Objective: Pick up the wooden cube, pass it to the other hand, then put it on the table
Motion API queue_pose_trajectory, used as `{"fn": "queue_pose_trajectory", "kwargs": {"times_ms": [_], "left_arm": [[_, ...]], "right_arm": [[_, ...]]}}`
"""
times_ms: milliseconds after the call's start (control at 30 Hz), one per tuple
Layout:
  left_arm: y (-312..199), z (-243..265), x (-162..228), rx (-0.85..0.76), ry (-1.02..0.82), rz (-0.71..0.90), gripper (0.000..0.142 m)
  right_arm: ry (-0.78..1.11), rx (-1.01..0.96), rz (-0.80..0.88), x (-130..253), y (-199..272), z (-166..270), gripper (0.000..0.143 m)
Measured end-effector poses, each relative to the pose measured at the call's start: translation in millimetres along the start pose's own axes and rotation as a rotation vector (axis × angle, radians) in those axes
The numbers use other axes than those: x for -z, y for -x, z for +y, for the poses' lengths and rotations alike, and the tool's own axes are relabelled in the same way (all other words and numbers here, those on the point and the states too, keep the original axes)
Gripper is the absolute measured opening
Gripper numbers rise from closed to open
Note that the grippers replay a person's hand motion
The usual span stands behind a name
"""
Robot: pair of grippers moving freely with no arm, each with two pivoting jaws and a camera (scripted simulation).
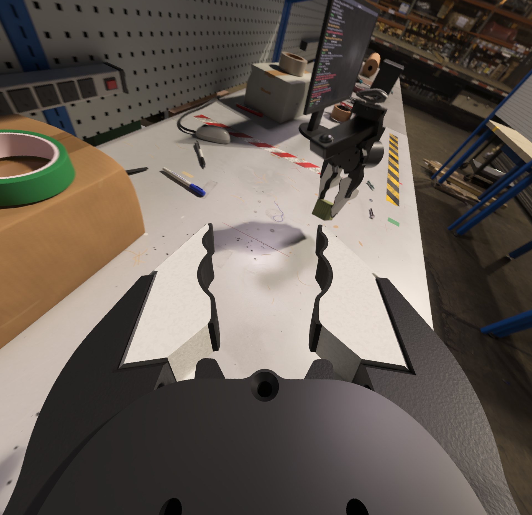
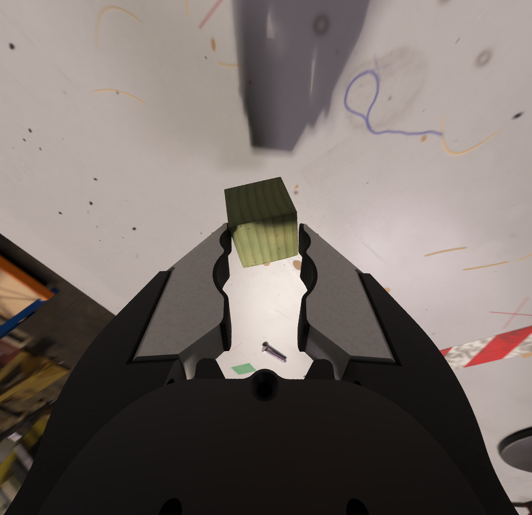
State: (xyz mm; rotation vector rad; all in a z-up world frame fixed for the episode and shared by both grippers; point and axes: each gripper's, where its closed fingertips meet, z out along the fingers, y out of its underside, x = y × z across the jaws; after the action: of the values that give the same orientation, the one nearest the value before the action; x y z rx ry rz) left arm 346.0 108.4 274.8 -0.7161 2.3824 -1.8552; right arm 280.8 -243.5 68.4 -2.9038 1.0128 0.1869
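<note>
Black and pale grey, the right tool (image 2: 264, 236) has its two fingers closed onto the wooden cube (image 2: 263, 223), gripping it at the very tips so that most of the block stands out past them. In the left wrist view that same right tool (image 1: 331, 203) hangs nose-down above the counter (image 1: 253, 314), with the cube (image 1: 323, 210) at its lower end, clear of the surface. The left tool (image 1: 264, 233) is wide open and holds nothing; only bare counter shows between its fingers.

From the left tool the cube lies ahead and a little to the right, higher than the counter beneath it. It is the right tool that has the cube, so the handover depends on closing that forward gap.

As a cube, the block has no long axis. It sits slightly turned in the grip, one corner edge facing the right wrist camera, with its wood grain running roughly along the fingers. Its free faces are the ones beyond the right tool's fingertips, and I judge those are what the left tool must take, approaching across the right tool's fingers rather than along them.

Near the cube, a small screw (image 1: 371, 213) and a green patch (image 1: 393, 222) lie to its right on the counter.
</note>
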Motion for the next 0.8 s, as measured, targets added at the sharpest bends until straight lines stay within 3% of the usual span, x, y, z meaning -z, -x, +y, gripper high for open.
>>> {"fn": "queue_pose_trajectory", "kwargs": {"times_ms": [167, 267, 400, 567, 600, 700, 800], "left_arm": [[20.2, -2.2, 29.0, 0.023, -0.025, -0.101, 0.062], [46.8, 3.2, 55.9, 0.027, -0.007, -0.261, 0.055], [84.4, 10.8, 99.6, 0.104, -0.032, -0.472, 0.058], [95.3, 10.9, 124.1, 0.164, -0.103, -0.492, 0.058], [97.3, 11.2, 127.3, 0.164, -0.105, -0.507, 0.058], [116.5, 18.2, 142.9, 0.173, -0.085, -0.655, 0.062], [141.2, 33.2, 160.1, 0.182, -0.033, -0.815, 0.071]], "right_arm": [[0.147, -0.083, -0.043, -30.4, -12.3, 6.5, 0.047], [0.197, -0.075, -0.058, -44.1, -16.0, 3.3, 0.045], [0.240, -0.094, -0.045, -47.7, -15.1, 2.4, 0.046], [0.249, -0.100, -0.025, -51.3, -17.3, 0.0, 0.057], [0.244, -0.096, -0.012, -52.6, -19.8, -1.5, 0.048], [0.205, -0.105, 0.011, -48.1, -24.2, -6.0, 0.071], [0.129, -0.090, 0.021, -34.1, -21.8, -9.8, 0.076]]}}
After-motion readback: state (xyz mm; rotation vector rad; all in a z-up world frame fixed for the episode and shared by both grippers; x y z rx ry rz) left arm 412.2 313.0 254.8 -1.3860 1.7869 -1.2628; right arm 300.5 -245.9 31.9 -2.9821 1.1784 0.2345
